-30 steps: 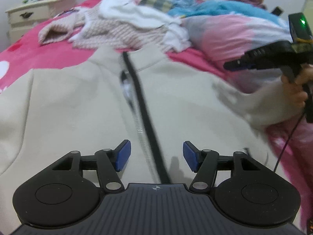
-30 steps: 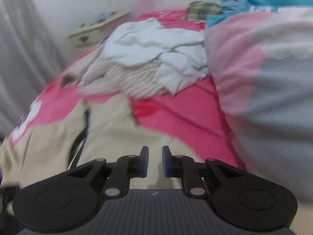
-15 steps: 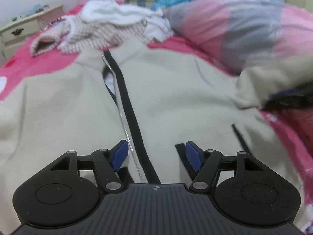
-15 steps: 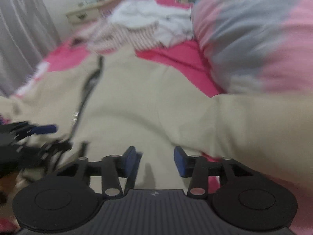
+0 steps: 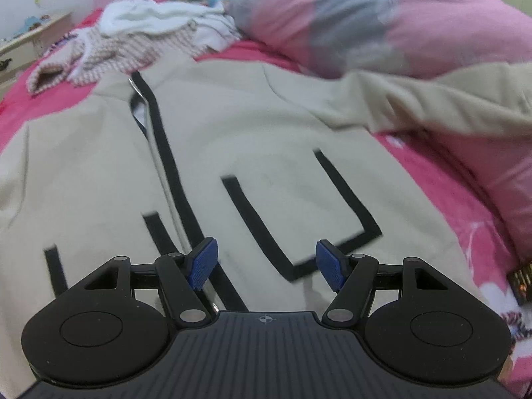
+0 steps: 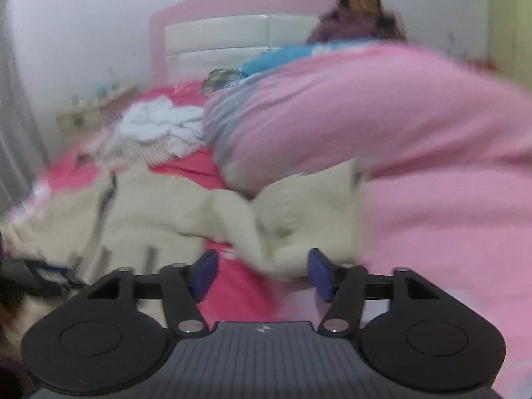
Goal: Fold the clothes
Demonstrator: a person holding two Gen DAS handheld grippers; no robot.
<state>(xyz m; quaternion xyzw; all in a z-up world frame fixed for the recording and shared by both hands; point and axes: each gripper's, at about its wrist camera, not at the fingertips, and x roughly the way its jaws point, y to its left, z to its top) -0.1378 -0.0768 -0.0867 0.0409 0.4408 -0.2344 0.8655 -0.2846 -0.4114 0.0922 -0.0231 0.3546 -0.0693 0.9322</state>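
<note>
Lying front-up across the pink bed (image 5: pixel 442 179), the beige jacket (image 5: pixel 252 126) fills most of what your left wrist camera sees, its black-edged zipper (image 5: pixel 166 163) running up the middle toward the collar. Your left tool (image 5: pixel 266 264) hovers over the lower front of the jacket with its blue pads spread wide and nothing between them; the black outline of a pocket (image 5: pixel 332 219) sits just ahead of it, to the right of the zipper. One beige sleeve (image 5: pixel 432 96) stretches off to the right, resting against the pink and grey duvet (image 5: pixel 382 23).

Your right tool (image 6: pixel 262 274) is likewise spread wide and grips nothing. A rumpled fold of that sleeve (image 6: pixel 286 232) lies just ahead of it, near the right pad, but the view is blurred and you cannot tell whether cloth touches the pad. Pink sheet shows between the pads.

Beyond the jacket's collar, a heap of other clothes waits on the bed: a striped pink-and-white garment (image 5: pixel 133 50) with white clothing (image 5: pixel 156 16) on top. A person (image 6: pixel 357 16) sits at the far end by the white headboard (image 6: pixel 239 36).
</note>
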